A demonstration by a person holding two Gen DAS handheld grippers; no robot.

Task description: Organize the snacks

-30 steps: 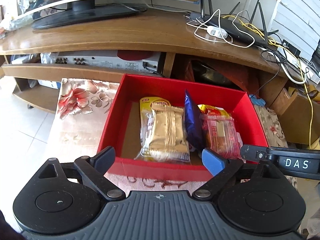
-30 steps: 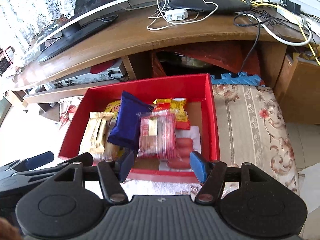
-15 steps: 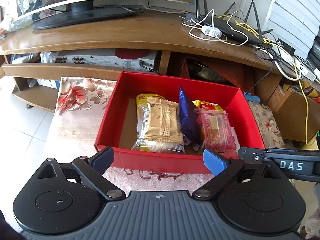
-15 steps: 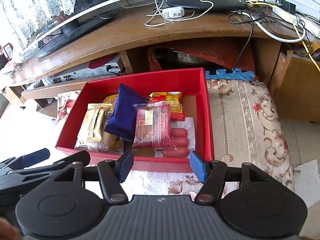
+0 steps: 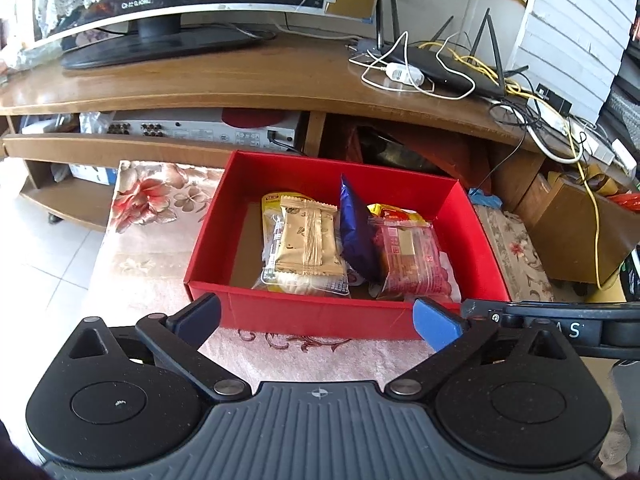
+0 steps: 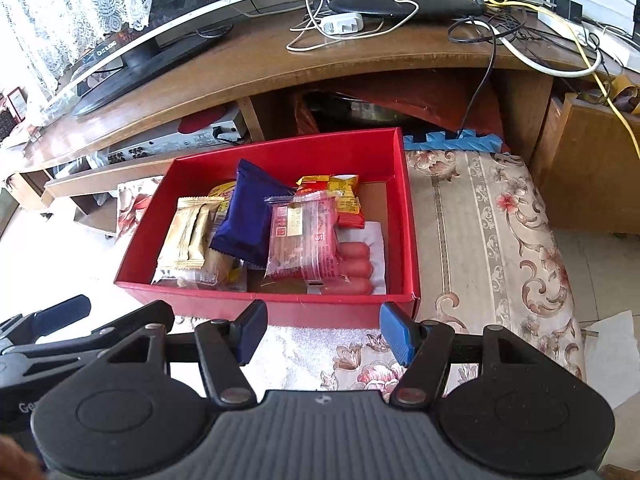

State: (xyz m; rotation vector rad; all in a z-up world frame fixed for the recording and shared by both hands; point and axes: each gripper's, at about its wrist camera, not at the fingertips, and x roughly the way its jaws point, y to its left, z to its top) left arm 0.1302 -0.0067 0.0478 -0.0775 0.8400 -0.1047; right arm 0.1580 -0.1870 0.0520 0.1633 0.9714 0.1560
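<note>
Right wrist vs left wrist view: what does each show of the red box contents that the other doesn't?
Right wrist only: the sausages lying at the box's right side, partly under the pink packet, and the left gripper at the picture's left edge.

Left wrist only: the yellow-topped clear packet under the gold packet shows clearly.

Both: the red box on the floral cloth, the gold, blue and pink packets, nothing between either gripper's jaws.

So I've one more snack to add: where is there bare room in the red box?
Red box: a bare strip between its left wall and the gold packet, a smaller one by the right wall past the sausages. The middle is crowded.
</note>
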